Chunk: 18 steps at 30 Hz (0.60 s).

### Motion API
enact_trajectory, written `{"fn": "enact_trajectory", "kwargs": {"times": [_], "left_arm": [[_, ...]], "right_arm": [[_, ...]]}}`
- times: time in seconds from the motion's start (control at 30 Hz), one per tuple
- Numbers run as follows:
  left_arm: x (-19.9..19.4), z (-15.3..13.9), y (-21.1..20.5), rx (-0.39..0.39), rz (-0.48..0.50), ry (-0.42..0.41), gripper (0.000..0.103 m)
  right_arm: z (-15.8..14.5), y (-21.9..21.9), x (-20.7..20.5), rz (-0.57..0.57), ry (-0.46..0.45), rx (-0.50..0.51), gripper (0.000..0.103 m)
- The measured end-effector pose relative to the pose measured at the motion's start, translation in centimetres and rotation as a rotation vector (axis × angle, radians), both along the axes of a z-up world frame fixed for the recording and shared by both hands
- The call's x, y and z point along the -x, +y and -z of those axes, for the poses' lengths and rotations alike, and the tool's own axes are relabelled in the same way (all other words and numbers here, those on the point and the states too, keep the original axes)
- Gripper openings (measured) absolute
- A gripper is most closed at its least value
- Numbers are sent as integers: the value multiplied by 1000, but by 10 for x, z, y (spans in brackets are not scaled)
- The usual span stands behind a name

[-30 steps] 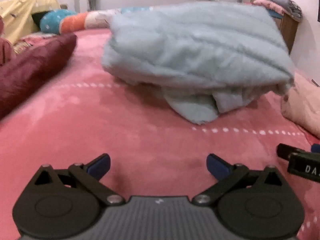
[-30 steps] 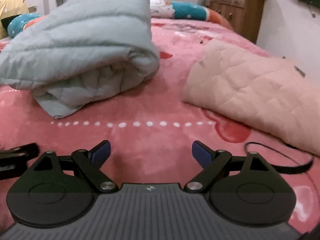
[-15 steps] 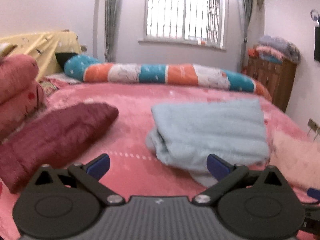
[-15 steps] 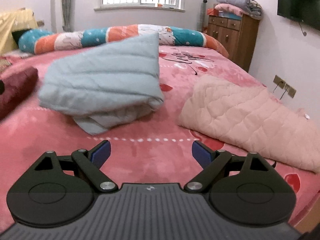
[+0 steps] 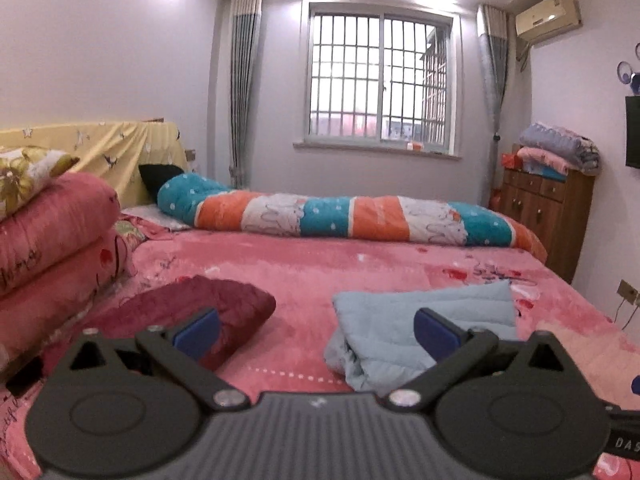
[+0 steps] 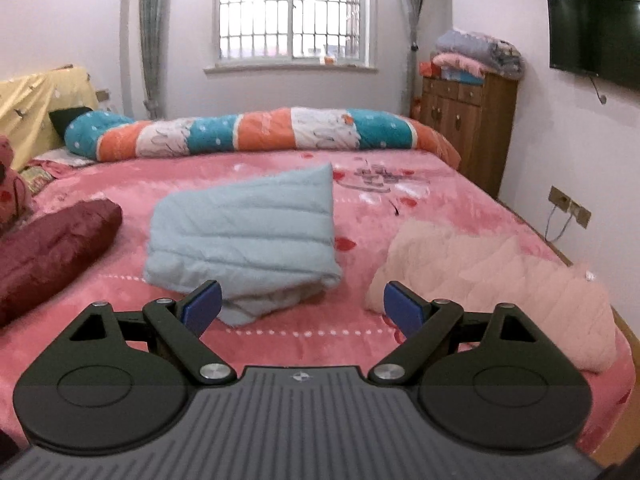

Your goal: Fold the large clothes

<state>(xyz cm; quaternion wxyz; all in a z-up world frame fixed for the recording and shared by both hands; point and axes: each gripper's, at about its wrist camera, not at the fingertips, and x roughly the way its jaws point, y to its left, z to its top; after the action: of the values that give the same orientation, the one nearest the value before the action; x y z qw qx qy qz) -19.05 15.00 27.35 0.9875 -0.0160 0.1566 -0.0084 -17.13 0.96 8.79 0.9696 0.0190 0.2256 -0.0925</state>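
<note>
three folded padded garments lie on the pink bed point(image 6: 400, 216): a light blue quilted jacket point(image 6: 244, 236) in the middle, a maroon one point(image 6: 52, 248) to its left, a peach one point(image 6: 500, 280) to its right. both grippers, left gripper point(image 5: 316, 332) and right gripper point(image 6: 300, 308), hover near the bed's edge, jaws apart, empty. only the right view shows the wall tv point(image 6: 592, 40); only the left shows the air conditioner point(image 5: 548, 16).

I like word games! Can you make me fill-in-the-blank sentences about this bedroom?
1. The folded jacket in the middle of the bed is light ____.
2. Both grippers, left and right, are ____.
3. The dark red bundle lies to the jacket's ____.

Missing words: blue; open; left
</note>
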Motion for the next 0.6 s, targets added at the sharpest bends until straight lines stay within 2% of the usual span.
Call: {"fn": "enact_trajectory", "kwargs": {"times": [0.27, 0.6], "left_arm": [[23, -10, -2, -33, -6, -71, 102], [26, -5, -12, -35, 30, -59, 102]], "right_arm": [[-28, 8, 19, -33, -72, 20, 103], [-36, 18, 25, -55, -114, 17, 103]]}}
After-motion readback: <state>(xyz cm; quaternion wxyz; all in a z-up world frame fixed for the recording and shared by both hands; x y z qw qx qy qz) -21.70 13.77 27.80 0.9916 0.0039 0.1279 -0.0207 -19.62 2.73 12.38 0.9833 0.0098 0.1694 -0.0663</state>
